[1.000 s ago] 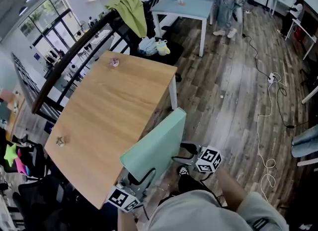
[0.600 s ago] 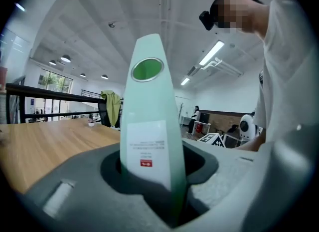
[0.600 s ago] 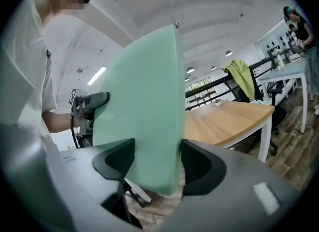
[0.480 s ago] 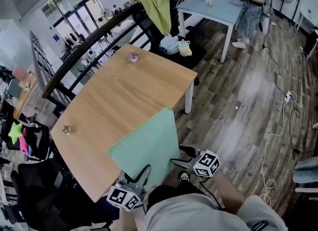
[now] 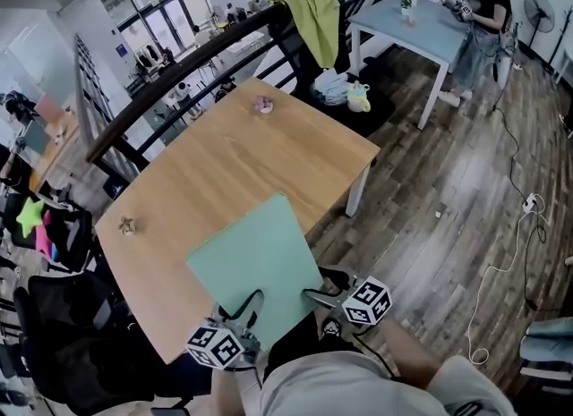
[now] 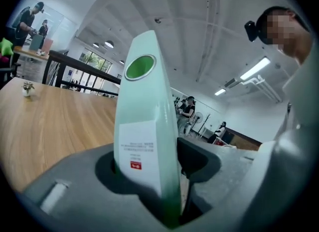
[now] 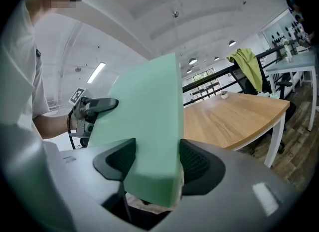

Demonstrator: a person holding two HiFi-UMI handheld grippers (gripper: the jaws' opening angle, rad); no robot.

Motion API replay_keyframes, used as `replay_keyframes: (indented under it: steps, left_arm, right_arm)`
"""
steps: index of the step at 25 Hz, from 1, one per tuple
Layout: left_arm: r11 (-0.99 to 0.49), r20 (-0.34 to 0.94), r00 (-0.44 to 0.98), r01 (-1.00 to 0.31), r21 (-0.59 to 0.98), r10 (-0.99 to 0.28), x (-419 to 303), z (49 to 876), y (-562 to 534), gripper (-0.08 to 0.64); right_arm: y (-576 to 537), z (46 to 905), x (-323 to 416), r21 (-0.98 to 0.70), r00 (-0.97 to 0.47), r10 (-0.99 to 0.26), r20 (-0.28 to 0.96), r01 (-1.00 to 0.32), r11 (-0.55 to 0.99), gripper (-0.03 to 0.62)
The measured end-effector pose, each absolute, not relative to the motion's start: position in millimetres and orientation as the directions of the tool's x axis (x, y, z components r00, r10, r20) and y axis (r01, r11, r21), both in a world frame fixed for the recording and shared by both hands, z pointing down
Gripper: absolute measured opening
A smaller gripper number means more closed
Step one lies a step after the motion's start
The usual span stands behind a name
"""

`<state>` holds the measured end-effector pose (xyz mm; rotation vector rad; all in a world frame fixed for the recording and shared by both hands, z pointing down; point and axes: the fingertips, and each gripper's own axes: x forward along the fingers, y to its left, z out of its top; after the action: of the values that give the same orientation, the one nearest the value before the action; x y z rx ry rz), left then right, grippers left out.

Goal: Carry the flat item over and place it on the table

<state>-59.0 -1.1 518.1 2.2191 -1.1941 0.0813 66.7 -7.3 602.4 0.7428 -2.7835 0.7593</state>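
**A:** The mint-green board (image 5: 260, 267) hangs tilted over the near corner of the wooden table (image 5: 224, 168), a gripper at each end of its near edge.

**B:** The right gripper (image 5: 320, 294) clamps it, jaws just tightening. The left gripper (image 5: 243, 305) has just been opening: the board is between its jaws, one pad clear.

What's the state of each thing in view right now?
green board: over the table's near edge, held at its near end.
left tongs: jaws just been opening, board between them, one pad clear.
right tongs: jaws just closed a little, shut on the board.
wooden table: standing, partly under the board.
green cloth: draped over the railing.
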Motion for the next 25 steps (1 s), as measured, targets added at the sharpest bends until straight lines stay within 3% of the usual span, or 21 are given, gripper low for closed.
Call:
replay_keyframes:
  steps: [25]
  left_arm:
    - [-0.393, 0.378, 0.612, -0.763, 0.513, -0.695, -121.7, 550.0, -176.6, 0.255]
  right_arm:
    - [-173.1, 629.9, 3.8, -0.411, -0.800, -0.414, 0.434, -0.585, 0.699, 0.291]
